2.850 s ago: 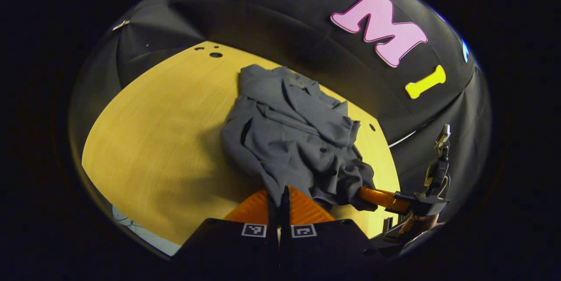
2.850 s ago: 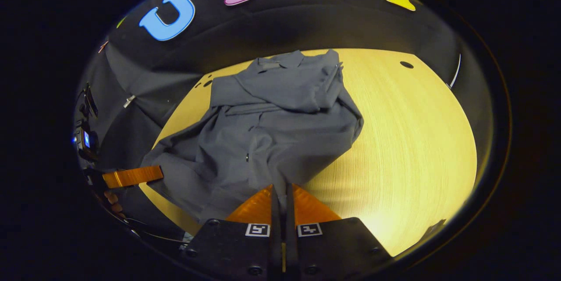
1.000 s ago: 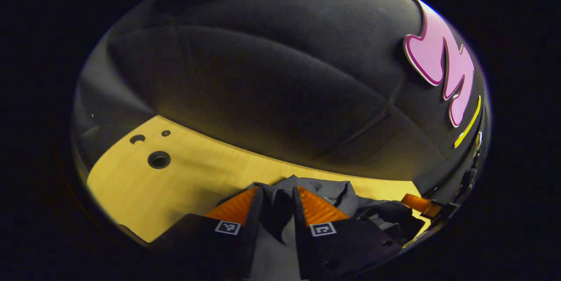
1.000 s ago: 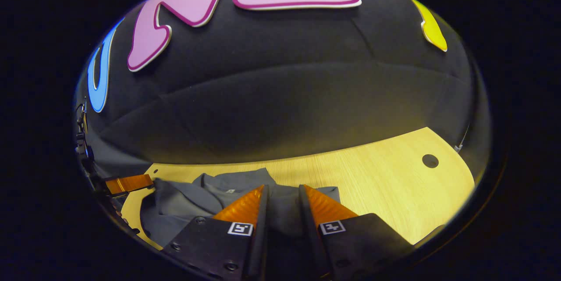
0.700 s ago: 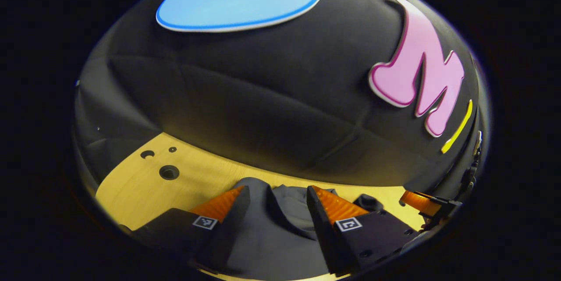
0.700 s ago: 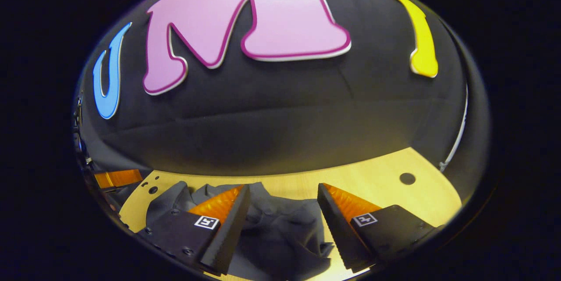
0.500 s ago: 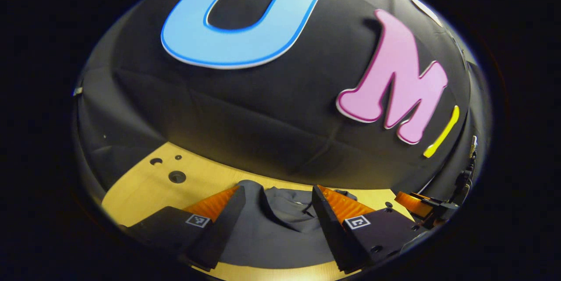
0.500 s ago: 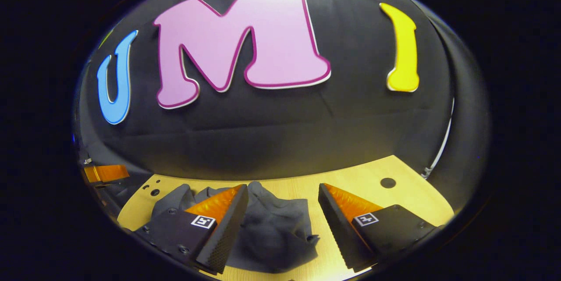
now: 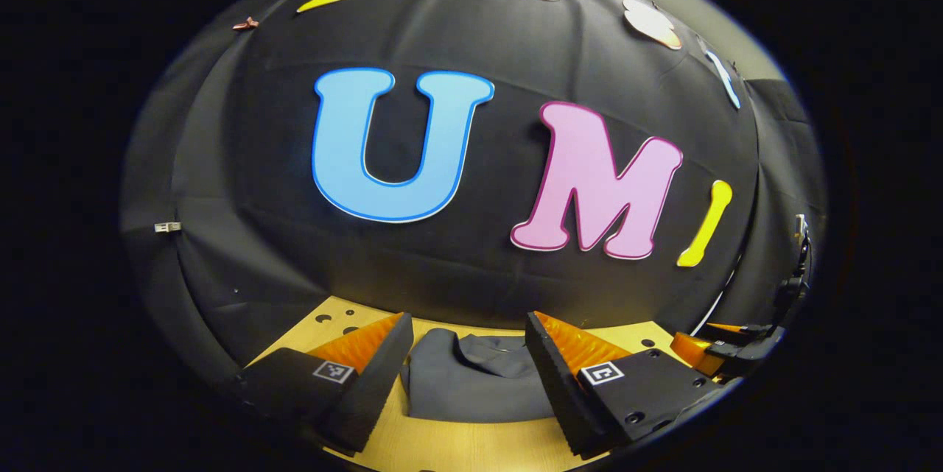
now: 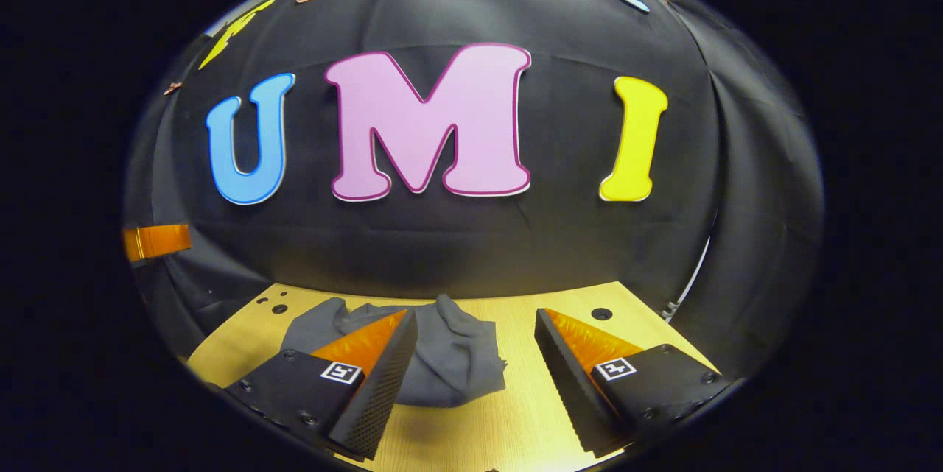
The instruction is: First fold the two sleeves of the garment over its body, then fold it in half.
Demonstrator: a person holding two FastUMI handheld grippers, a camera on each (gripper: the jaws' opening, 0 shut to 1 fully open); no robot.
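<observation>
Grey garment (image 9: 471, 384) — folded, lying on table (image 10: 516, 413).

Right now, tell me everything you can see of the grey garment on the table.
The grey cloth garment lies folded into a compact bundle on the light wooden table, near the black cloth wall. Its top is soft and rumpled, with a collar-like fold showing; its near edge is straight. Both the left tool and the right tool are open, above it, not touching.

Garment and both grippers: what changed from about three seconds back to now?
Both grippers let go: then each was shut on the lower edge of the garment, carrying it toward the collar; now the left gripper and right gripper are open and pulled back, with the cloth lying folded in half between their fingers. The garment stayed on the wooden table.
</observation>
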